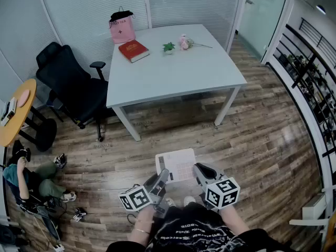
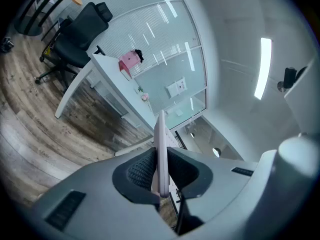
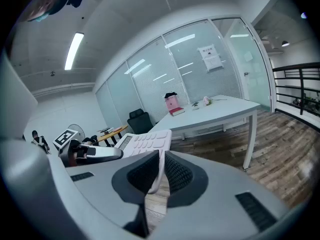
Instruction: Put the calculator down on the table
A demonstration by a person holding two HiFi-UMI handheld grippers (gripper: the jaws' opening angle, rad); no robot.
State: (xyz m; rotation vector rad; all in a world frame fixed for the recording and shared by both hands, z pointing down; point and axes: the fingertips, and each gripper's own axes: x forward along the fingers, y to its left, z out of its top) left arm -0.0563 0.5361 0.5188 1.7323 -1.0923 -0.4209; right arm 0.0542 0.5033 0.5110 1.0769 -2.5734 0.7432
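Observation:
A white calculator [image 1: 176, 165] hangs flat above the wooden floor, just in front of the person's body and well short of the white table [image 1: 173, 70]. My left gripper [image 1: 161, 178] is shut on its left edge. My right gripper [image 1: 198, 171] is shut on its right edge. The left gripper view has the calculator [image 2: 160, 149] edge-on between the dark pads of the left gripper [image 2: 161, 173]. In the right gripper view its keypad [image 3: 142, 143] faces up, with the right gripper [image 3: 159, 173] pinching the near corner and the left gripper [image 3: 80, 151] across from it.
On the table's far side lie a red book [image 1: 133, 50], a pink bag [image 1: 122, 29], a small plant [image 1: 168, 47] and flowers [image 1: 185, 42]. A black office chair [image 1: 71, 80] stands to the table's left, beside a round wooden table [image 1: 16, 112]. A person [image 1: 29, 180] sits on the floor at the left.

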